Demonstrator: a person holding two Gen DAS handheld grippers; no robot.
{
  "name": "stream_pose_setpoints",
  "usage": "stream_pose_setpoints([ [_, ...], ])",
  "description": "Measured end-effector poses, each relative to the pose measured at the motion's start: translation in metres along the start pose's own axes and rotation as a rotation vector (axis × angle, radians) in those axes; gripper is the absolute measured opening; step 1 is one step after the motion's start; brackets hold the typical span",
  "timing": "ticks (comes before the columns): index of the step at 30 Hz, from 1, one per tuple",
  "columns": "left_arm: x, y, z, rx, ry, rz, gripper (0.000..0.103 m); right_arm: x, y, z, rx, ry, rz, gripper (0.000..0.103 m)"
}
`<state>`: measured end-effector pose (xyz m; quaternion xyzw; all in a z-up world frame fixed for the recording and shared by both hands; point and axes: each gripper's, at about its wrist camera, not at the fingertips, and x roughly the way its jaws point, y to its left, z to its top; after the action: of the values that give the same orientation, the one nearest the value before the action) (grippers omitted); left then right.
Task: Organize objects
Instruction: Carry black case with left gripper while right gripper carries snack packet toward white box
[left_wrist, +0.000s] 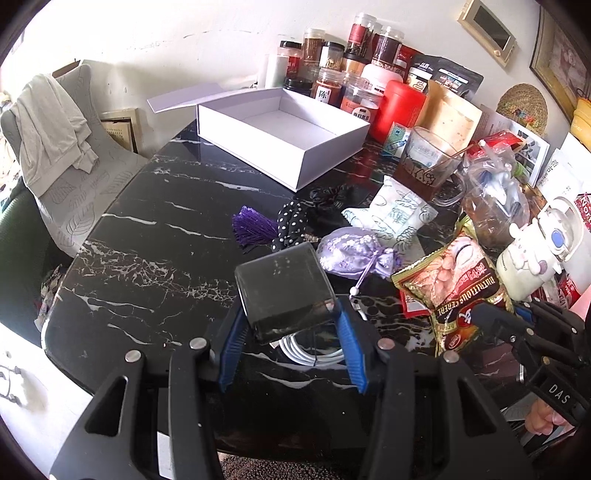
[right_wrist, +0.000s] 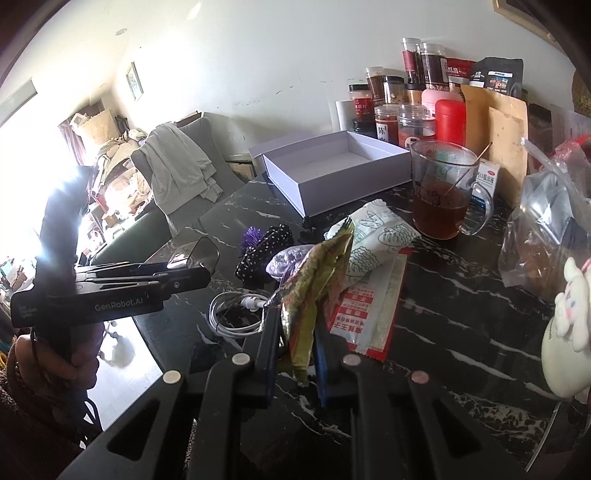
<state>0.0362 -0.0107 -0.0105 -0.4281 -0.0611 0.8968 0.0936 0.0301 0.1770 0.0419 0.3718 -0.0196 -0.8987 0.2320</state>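
Heads up, a lot of your table is buried or cropped, so here's what can actually be made out. Your left gripper (left_wrist: 291, 321) is pinching a dark, glossy see-through box (left_wrist: 284, 291) between its blue pads, held up off the black marble table (left_wrist: 147, 236); its lower edge hides part of the coiled white cable (left_wrist: 314, 350) underneath. Your right gripper (right_wrist: 295, 332) is clamped tight on a cereal packet (right_wrist: 314, 284), seen edge-on from its own camera so the print is unreadable there, but the left view shows "NUTRITIOUS CEREAL" on it (left_wrist: 454, 291), upside down. The open white box (left_wrist: 284, 136) sits empty further back, near the jars (left_wrist: 354, 59); one jar label shows a single Chinese character, the rest is too small to read. The side of your left gripper reads "GenRobot.AI", and the right one shows "DAS". A red-and-white sachet (right_wrist: 369, 321) lies under the packet, with Chinese print I can't make out. The purple pouch (left_wrist: 351, 251) is probably a scent sachet, half hidden in the right view. The plush toy (right_wrist: 569, 317) is cut off at the edge.
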Motion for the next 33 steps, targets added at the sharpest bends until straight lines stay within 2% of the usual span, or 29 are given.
stream_pose_setpoints([
  [8, -0.025, -0.016, 0.010, 0.041, -0.044, 0.026, 0.046, -0.019, 0.006, 0.016, -0.049, -0.055, -0.002, 0.015],
  [15, -0.030, -0.021, 0.029, 0.038, -0.050, 0.033, 0.046, -0.024, 0.010, 0.033, -0.096, -0.075, 0.000, 0.015],
  [24, -0.032, -0.020, 0.065, 0.060, -0.082, 0.070, 0.046, -0.014, 0.010, 0.061, -0.134, -0.090, 0.000, 0.015],
  [33, -0.016, -0.011, 0.110, 0.077, -0.095, 0.076, 0.046, 0.004, 0.008, 0.093, -0.165, -0.102, 0.004, 0.015],
])
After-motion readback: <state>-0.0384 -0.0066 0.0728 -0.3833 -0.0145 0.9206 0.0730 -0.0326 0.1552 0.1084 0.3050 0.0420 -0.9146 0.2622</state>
